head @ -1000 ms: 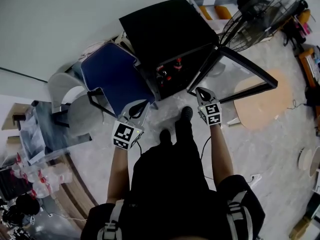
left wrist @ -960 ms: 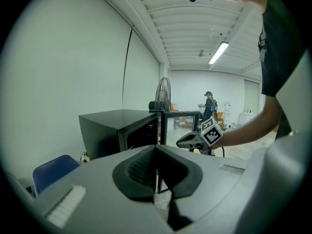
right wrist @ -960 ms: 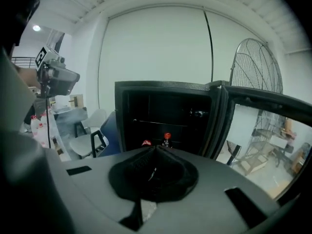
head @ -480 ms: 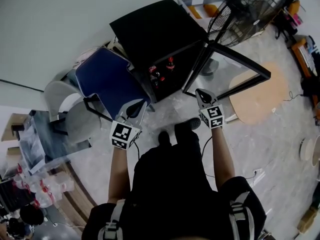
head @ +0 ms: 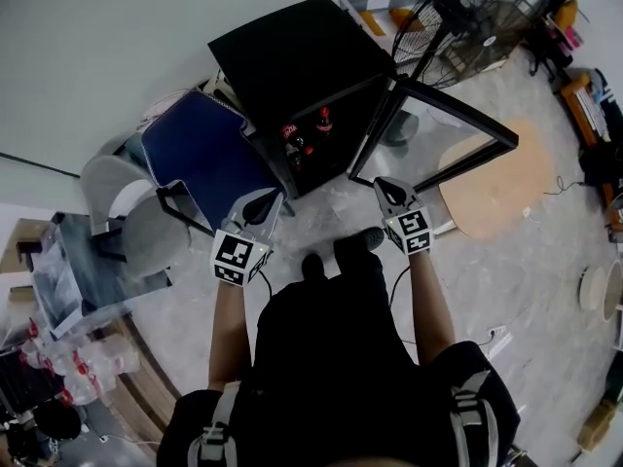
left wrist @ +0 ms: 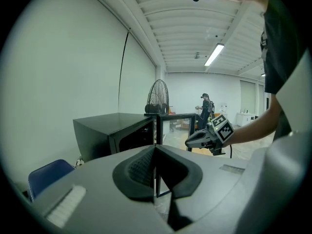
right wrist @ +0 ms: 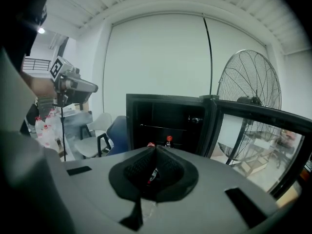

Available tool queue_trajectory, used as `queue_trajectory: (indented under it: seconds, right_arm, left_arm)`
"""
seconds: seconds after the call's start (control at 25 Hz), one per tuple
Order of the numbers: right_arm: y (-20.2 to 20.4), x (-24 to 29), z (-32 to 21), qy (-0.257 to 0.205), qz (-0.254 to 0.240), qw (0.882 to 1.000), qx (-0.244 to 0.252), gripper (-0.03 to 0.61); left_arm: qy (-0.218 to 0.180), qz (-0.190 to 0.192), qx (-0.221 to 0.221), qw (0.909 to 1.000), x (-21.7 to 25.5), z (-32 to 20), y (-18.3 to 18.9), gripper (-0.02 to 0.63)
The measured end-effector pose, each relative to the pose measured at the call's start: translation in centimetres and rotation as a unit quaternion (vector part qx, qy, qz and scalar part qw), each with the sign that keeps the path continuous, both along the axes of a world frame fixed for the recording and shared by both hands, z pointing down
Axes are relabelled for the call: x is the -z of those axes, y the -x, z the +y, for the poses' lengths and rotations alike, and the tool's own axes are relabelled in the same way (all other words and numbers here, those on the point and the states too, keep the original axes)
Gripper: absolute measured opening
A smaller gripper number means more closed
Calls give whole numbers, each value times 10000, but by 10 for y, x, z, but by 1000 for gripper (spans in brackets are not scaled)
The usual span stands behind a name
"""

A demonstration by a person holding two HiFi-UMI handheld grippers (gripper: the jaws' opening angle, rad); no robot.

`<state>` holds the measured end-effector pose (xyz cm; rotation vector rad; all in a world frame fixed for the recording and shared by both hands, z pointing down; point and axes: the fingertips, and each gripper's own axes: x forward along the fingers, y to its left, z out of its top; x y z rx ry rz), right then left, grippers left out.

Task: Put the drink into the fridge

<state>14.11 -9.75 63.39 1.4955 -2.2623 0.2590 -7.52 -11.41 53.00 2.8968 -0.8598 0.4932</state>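
The black fridge (head: 292, 56) stands with its glass door (head: 443, 129) swung open to the right. Drink bottles with red caps (head: 322, 120) stand inside on the shelf; the right gripper view shows them (right wrist: 168, 141) past the jaws. My left gripper (head: 259, 204) is shut and empty, in front of the fridge's left corner. My right gripper (head: 385, 189) is also shut and empty, near the door's lower edge. In the left gripper view my jaws (left wrist: 155, 155) meet and the right gripper (left wrist: 204, 138) hangs ahead. In the right gripper view the jaws (right wrist: 154, 155) touch.
A blue chair (head: 200, 149) stands just left of the fridge, with a grey chair (head: 146, 232) beside it. A big floor fan (head: 467, 13) is behind the open door. A round wooden board (head: 487, 188) lies on the floor at the right. My feet (head: 341, 251) are close under the grippers.
The right gripper has drifted slightly left and up in the head view, still shut. The left gripper has stayed about where it was. The fridge now sits a little further left in the picture.
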Motion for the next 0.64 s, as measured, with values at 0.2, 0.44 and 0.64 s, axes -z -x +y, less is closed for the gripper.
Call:
queue_trajectory:
  seconds: [0.2, 0.44, 0.64]
  right_arm:
    - [2, 8, -1, -119, -19, 9999, 3, 2]
    - [12, 12, -3, -159, -30, 9999, 38, 2]
    - [15, 15, -4, -150, -10, 9999, 66, 2]
  left_arm:
    - [-52, -34, -44, 10000, 3, -2, -4, 2]
    - [-96, -32, -75, 9999, 4, -5, -4, 2]
    - [-91, -35, -124, 9999, 5, -5, -5, 2]
